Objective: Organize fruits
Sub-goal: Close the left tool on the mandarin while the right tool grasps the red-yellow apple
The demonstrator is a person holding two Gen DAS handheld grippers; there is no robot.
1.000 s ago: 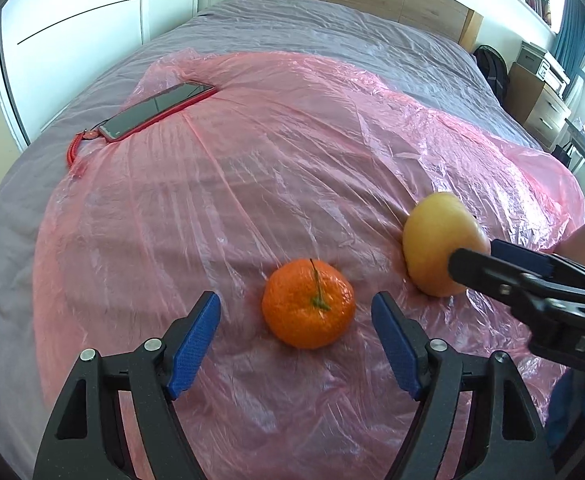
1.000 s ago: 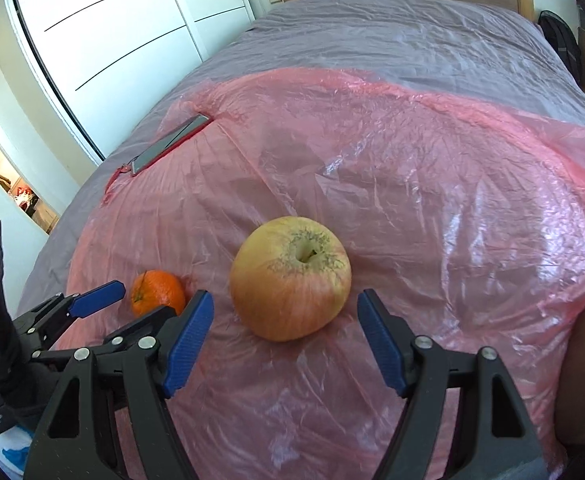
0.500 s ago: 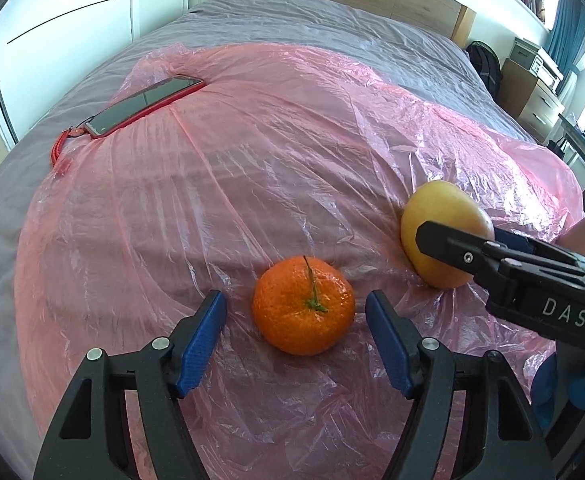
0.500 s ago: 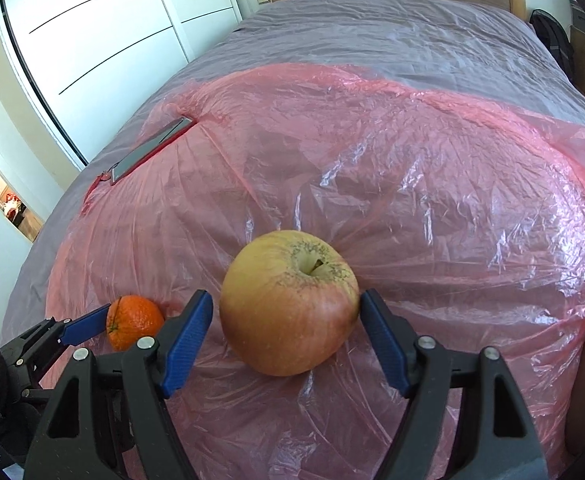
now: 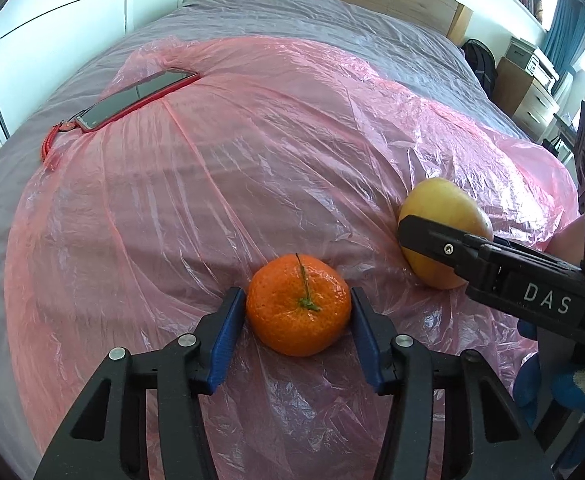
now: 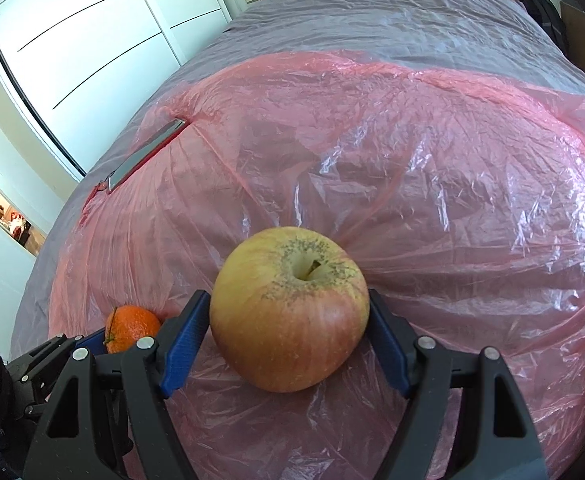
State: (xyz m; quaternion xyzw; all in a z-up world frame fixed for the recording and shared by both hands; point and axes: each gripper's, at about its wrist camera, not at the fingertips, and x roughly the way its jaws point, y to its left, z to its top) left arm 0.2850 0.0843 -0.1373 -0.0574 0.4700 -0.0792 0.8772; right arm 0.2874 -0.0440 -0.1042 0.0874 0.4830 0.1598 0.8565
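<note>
progress: early, nothing sorted yet | we pinch the mandarin in our left claw | we pinch the apple in our right claw | left: lift and place both

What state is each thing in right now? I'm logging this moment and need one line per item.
Orange: upright, stem up, on the pink plastic sheet, clamped between the left tongs.
Apple: stem hollow up, on the sheet, clamped between the right tongs.
Phone: lying flat, screen dark, at the sheet's far left edge.
Sheet: spread wrinkled over the grey bed.
</note>
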